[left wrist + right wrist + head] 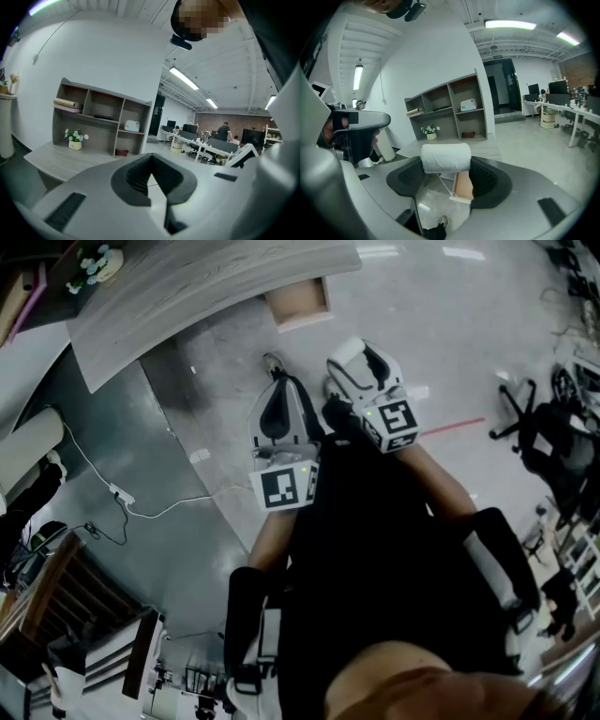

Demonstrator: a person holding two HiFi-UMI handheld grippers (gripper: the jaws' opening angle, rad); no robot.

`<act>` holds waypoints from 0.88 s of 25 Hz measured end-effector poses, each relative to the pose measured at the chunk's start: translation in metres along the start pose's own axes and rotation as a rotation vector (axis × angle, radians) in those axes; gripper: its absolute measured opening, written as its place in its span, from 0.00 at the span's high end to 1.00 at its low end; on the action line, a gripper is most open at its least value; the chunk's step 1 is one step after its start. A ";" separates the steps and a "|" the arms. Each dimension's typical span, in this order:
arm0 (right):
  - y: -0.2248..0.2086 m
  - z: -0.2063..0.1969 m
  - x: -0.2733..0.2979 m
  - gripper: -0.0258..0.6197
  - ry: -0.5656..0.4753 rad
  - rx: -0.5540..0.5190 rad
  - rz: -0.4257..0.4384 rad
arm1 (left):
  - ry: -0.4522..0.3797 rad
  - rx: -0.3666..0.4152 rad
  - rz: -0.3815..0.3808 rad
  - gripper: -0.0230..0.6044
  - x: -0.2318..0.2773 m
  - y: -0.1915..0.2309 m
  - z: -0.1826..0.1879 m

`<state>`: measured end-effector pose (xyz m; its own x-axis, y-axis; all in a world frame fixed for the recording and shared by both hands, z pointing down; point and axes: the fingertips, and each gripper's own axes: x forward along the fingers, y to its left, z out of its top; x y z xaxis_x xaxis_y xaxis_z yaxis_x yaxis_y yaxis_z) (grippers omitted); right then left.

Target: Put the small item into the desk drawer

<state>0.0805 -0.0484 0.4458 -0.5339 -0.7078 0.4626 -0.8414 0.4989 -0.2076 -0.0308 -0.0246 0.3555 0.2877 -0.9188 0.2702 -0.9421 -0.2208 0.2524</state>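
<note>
Your right gripper point(446, 161) has its fingers clamped on the white roll point(445, 157), held close to your body, high over the floor and well short of the open drawer point(300, 302) jutting from the bench point(187, 296). The left gripper point(151, 165) is empty, its fingers closed together. Carry the roll forward and down until it hangs squarely over the drawer's hollow, and sink it below the walls before you part the fingers, so it cannot roll off the edge.
</note>
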 end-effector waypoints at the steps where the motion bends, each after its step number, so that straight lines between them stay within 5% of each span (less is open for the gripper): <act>1: -0.002 -0.001 0.005 0.52 0.003 -0.011 -0.002 | 0.000 0.000 -0.004 0.97 0.004 0.002 0.002; 22: -0.014 -0.040 0.126 0.52 0.116 0.004 -0.048 | 0.025 -0.046 -0.010 0.97 0.044 0.056 0.004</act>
<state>0.0277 -0.1247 0.5414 -0.4802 -0.6683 0.5682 -0.8661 0.4639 -0.1862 -0.0711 -0.0786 0.3782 0.3018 -0.9080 0.2906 -0.9304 -0.2141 0.2975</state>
